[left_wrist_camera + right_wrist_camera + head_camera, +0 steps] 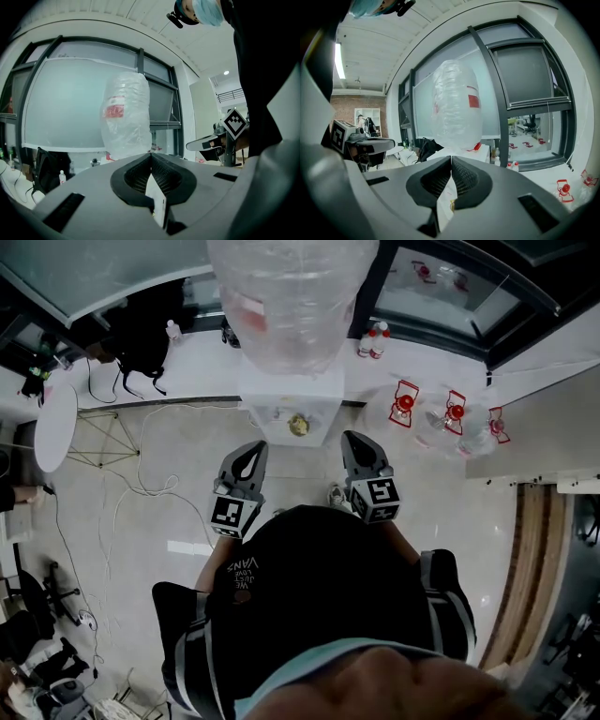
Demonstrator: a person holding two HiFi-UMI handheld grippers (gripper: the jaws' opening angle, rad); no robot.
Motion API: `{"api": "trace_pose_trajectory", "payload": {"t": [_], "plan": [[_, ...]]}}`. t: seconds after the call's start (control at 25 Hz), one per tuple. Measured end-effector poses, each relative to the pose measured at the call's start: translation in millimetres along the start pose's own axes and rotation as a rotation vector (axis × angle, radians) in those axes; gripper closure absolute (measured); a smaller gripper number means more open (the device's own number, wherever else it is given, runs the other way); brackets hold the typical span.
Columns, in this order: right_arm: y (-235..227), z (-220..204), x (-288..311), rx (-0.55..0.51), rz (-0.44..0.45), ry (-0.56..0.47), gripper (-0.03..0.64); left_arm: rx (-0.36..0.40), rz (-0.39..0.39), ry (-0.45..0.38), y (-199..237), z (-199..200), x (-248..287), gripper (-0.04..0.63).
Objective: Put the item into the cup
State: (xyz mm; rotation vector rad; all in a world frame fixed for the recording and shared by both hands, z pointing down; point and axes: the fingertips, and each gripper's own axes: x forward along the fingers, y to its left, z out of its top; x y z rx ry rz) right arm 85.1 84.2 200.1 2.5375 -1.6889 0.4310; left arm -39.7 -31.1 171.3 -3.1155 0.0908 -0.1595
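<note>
**A:** How do the hand-held grippers stand?

**B:** The left hand-held gripper [253, 446] and the right hand-held gripper [353, 439] are held side by side just in front of the white water dispenser [281, 395]. Both point at it and neither touches it. Each has its jaws closed tip to tip and grips nothing. In each gripper's own view, only the dispenser's white front shows through the slit below the tips.

**A:** What is the biggest thing by the dispenser?

**B:** The large clear plastic water bottle [291, 306] with a red label, standing upended on top of it. Next in size is the round white table [54, 426], well to the left of the dispenser. The black backpack [141, 334] lies behind the dispenser, also to its left.

**A:** And to its right?

**B:** The empty clear jugs with red handles [405, 404] lie on the pale floor [187, 493], near the dispenser. The small bottles with red caps [373, 338] stand just behind its right corner, by the window frame.

**A:** Where is the thing for the task?

**B:** A small yellowish object [298, 425] sits on the dispenser's front, under the bottle and ahead of the gap between the two grippers. It is too small for me to tell whether it is the item or a cup.
</note>
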Motion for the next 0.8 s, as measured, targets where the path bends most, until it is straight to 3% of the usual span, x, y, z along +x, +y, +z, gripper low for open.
{"api": "trace_pose_trajectory", "payload": {"t": [0.8], "plan": [[3, -11, 2, -0.007, 0.025, 0.043, 0.574, -0.001, -0.019, 0.026, -8, -10, -2, 0.575]]}}
